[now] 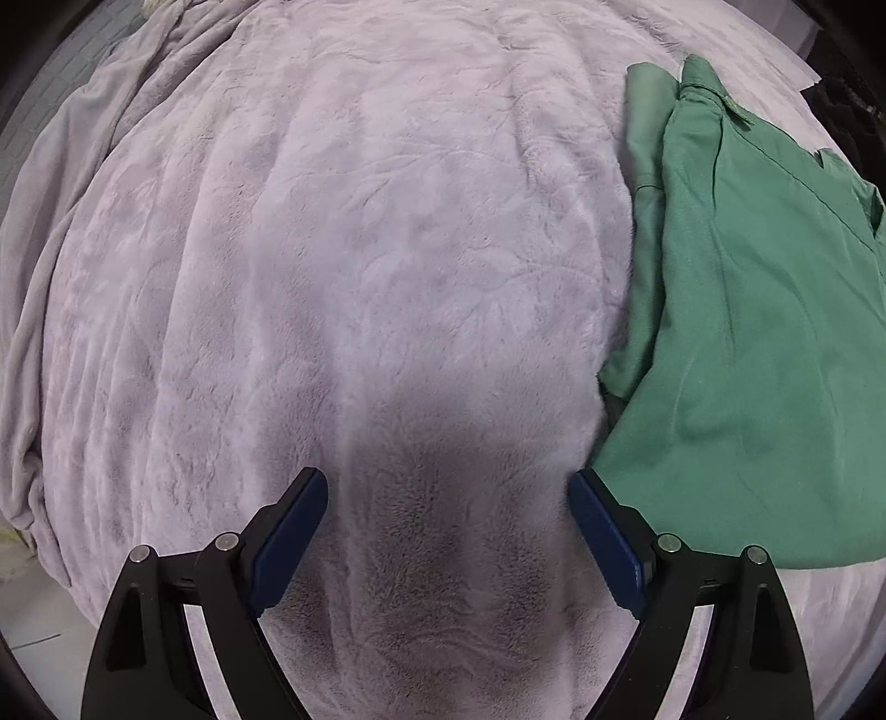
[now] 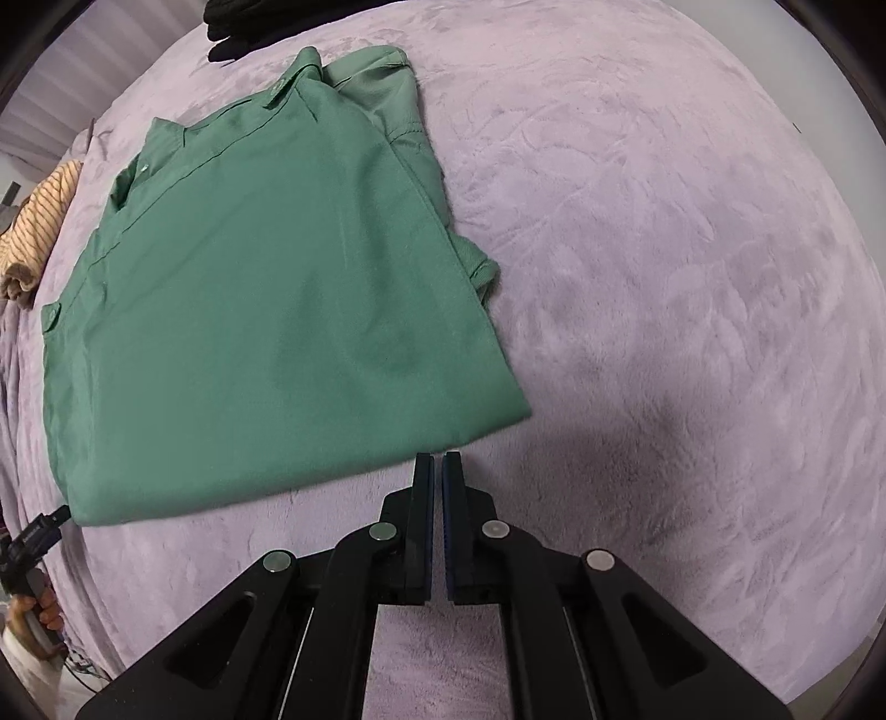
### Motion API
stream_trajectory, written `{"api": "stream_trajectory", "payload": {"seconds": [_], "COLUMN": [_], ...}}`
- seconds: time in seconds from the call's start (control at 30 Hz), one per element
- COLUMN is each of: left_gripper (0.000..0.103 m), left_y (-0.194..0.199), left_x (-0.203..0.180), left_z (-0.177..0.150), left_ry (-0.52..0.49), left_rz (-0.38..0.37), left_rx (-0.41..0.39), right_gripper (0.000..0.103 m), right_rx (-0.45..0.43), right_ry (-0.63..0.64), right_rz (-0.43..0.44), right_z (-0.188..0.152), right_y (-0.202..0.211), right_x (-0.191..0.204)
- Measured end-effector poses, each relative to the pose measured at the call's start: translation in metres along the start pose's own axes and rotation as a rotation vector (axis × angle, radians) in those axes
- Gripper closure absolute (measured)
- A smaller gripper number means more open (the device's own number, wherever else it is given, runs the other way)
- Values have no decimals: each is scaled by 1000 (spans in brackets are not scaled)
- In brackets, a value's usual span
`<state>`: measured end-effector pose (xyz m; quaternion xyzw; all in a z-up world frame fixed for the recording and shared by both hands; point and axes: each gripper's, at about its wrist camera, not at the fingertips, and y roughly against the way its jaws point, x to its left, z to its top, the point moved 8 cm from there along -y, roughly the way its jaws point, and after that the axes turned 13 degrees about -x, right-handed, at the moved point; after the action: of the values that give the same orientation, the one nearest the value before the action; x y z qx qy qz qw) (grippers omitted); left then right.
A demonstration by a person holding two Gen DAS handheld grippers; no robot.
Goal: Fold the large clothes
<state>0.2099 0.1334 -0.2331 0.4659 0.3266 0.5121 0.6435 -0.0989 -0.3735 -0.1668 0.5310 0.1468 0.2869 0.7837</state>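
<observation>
A green collared shirt (image 2: 266,310) lies folded on a lilac plush blanket (image 2: 664,277), sleeves tucked under its right side. In the left wrist view the shirt (image 1: 764,343) lies at the right. My left gripper (image 1: 447,482) is open and empty above bare blanket (image 1: 332,249), its right finger near the shirt's lower left corner. My right gripper (image 2: 437,459) is shut with nothing between its fingers, just below the shirt's lower right corner and apart from it.
A yellow striped garment (image 2: 39,221) lies at the blanket's left edge and a black garment (image 2: 249,22) at the far edge. A hand with a dark device (image 2: 33,548) shows at lower left. The blanket drapes over the bed's left side (image 1: 33,332).
</observation>
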Motion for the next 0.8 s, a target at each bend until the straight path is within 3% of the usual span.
{"api": "stream_trajectory", "payload": {"seconds": [0.43,0.67,0.8], "left_gripper": [12,12,12], "left_y": [54,76,82], "left_x": [-17,-53,-60], "left_z": [-48,-83,-88], "left_ry": [-112,-198,-216], "left_rz": [-78,-93,-66], "left_rx": [-5,5,6], "right_gripper": [100,100,99], "right_rx": [47,92,106], "right_ry": [-10,4,19], "right_rz": [83,127,140], "right_z": [-37,-59,-64], "right_y": [30,36,38], "right_x": [51,87,109]}}
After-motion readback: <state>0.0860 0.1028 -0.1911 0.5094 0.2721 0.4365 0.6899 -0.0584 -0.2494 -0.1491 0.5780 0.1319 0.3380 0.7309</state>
